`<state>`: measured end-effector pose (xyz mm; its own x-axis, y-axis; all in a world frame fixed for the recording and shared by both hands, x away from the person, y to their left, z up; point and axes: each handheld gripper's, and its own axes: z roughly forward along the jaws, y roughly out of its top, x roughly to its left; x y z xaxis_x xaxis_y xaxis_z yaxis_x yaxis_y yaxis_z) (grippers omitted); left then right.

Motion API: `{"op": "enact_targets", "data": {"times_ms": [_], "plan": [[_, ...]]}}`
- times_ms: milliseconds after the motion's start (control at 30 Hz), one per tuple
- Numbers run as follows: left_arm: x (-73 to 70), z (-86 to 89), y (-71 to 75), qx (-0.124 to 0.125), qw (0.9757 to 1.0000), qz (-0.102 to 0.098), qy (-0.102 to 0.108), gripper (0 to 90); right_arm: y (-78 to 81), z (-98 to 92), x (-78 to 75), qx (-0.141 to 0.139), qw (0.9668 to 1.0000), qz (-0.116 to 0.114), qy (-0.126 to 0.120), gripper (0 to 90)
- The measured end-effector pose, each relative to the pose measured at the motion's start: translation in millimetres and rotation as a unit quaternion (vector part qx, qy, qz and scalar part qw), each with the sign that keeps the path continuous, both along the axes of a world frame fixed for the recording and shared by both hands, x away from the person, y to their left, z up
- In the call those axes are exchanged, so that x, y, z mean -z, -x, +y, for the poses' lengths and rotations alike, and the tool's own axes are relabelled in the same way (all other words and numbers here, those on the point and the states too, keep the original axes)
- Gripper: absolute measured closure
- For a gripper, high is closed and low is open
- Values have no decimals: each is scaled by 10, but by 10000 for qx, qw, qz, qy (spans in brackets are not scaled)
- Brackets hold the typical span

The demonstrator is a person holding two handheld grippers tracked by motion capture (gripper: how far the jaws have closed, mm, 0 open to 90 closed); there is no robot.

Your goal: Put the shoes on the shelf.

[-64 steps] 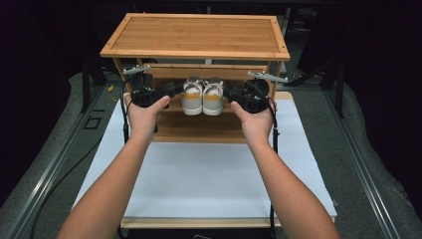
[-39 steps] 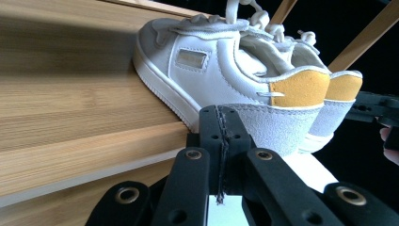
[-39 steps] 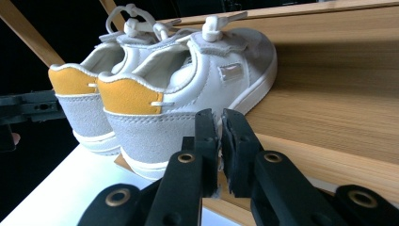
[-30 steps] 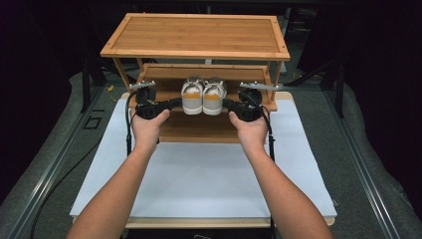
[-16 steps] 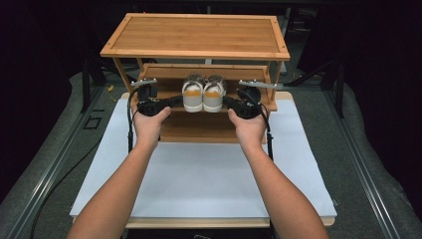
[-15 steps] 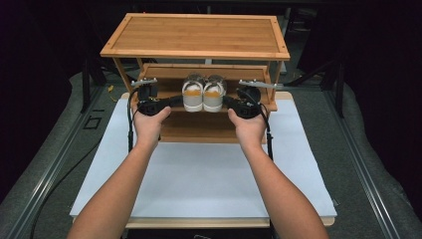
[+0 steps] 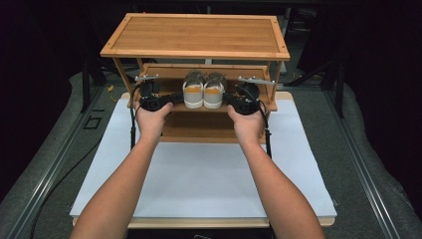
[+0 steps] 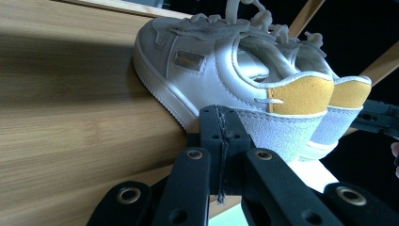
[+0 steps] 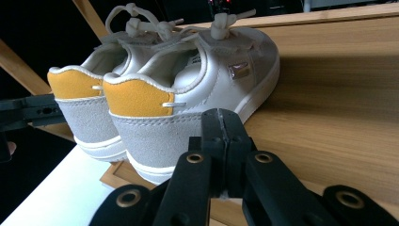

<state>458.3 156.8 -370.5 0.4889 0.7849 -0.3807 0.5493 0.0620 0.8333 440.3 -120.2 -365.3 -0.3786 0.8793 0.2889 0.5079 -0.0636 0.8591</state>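
Pair of white sneakers with yellow heel tabs [image 7: 203, 91]: seated on bamboo rack's middle shelf [image 7: 249, 107]; left tool [image 7: 175, 98] and right tool [image 7: 226, 99], jaws shut and empty, flank it; withdrawal likely outstanding.

White sneakers [image 7: 203, 92] with yellow heel tabs, paired side by side, upright, heels outward, on middle shelf [image 7: 164, 107].

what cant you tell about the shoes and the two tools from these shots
- Shoe toes: high view, hidden under the rack's top shelf.
- Left tool, right tool: whether the shut tips touch the heels; tool views, tips cover the spot.
- Shoe side badge: too small to read.
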Motion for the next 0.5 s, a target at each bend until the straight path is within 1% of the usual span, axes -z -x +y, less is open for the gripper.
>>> {"op": "enact_targets", "data": {"times_ms": [67,167,233,267,300,333,367,400,467,500], "plan": [[1,-12,-16,-27,10000,-3,-12,900,-17,-9,3,-41,10000,36,-40,900],[-3,-26,-46,-51,10000,-3,-26,900,-44,5,15,73,10000,-19,-56,900],[-1,-37,-65,-91,9999,-17,-43,900,-64,8,19,102,9999,-30,-43,900],[1,-45,-73,-107,9999,-11,-19,900,-71,7,14,81,10000,1,-9,900],[3,-47,-82,-122,9999,-26,-41,900,-83,17,17,134,9999,-40,-21,900],[6,-51,-90,-149,9999,-44,-57,900,-90,14,13,114,9999,10,0,900],[8,-53,-94,-155,9999,-27,-55,900,-102,13,12,85,10000,13,2,900],[10,-60,-101,-179,9998,-48,-57,900,-125,17,12,149,9999,18,28,900],[1,-85,-114,-243,9996,-64,-112,900,-150,21,10,172,9998,32,41,900],[-1,-101,-119,-279,9994,-90,-172,900,-150,21,10,172,9998,32,41,900]]}}
